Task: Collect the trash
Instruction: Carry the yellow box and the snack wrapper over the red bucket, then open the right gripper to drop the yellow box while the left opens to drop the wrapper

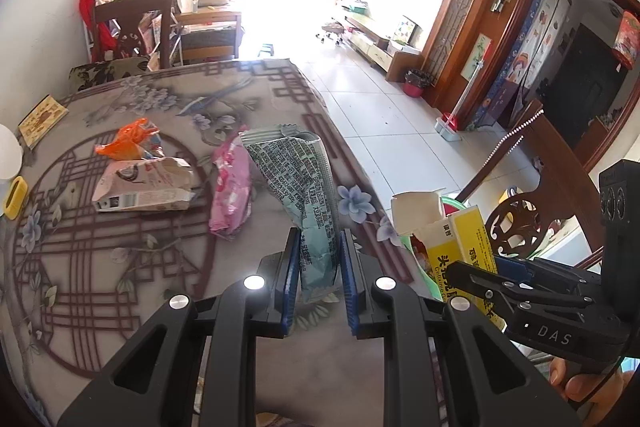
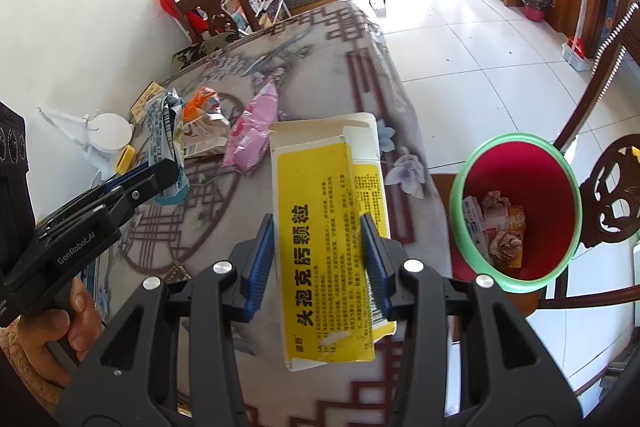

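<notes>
The table (image 1: 120, 287) with its flowered cloth fills both views, and beside its edge stands the bin (image 2: 516, 285), green at the rim and red inside, with crumpled papers at the bottom. Only the right wrist view looks into the bin; in the left wrist view just a piece of its green rim shows behind the box.

The right gripper (image 2: 320, 259) is closed on a yellow and white box (image 2: 320, 251). Its blue pads press the two long sides of the box. The box is held over the table edge, just beside the bin, and its long axis runs away from the camera, with the open torn flap at the far end.

The left gripper (image 1: 320, 267) is closed tight on a grey-green printed wrapper (image 1: 296, 179). The wrapper stands up and away from the fingers, above the table, with its crimped end at the top.

The left wrist view shows more clearly the trash that lies on the cloth: a crushed paper carton (image 1: 144, 187), a pink packet (image 1: 232, 191) and an orange plastic wrapper (image 1: 128, 141).
</notes>
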The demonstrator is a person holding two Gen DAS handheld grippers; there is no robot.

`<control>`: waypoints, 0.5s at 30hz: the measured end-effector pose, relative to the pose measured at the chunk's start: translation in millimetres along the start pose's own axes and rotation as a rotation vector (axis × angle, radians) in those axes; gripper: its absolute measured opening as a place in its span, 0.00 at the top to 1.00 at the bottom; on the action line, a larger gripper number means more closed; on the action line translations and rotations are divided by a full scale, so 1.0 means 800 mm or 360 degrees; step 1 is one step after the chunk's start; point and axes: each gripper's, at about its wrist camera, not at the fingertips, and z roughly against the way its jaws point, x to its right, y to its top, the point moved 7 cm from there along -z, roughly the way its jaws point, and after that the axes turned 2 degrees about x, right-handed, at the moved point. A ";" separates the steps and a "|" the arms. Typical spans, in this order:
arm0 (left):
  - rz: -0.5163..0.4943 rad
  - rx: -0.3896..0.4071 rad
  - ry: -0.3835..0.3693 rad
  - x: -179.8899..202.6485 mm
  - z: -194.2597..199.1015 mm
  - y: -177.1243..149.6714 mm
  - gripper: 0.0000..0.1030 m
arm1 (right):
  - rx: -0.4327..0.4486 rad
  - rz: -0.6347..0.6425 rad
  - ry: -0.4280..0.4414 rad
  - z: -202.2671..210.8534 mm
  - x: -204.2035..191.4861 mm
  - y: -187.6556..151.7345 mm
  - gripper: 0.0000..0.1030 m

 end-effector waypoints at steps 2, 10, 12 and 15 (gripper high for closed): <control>-0.0010 -0.0013 -0.0017 0.008 -0.005 -0.001 0.83 | 0.0004 -0.0024 -0.0024 0.002 0.015 -0.001 0.60; -0.0078 -0.0083 -0.0070 0.042 -0.023 -0.009 0.83 | 0.0031 -0.0226 -0.0319 0.015 0.141 -0.003 0.60; -0.0097 -0.0122 -0.0080 0.050 -0.029 -0.014 0.83 | 0.0012 -0.0267 -0.0394 0.011 0.174 -0.004 0.60; -0.0125 -0.0152 -0.0098 0.063 -0.035 -0.018 0.83 | -0.0004 -0.0294 -0.0471 0.000 0.208 -0.004 0.60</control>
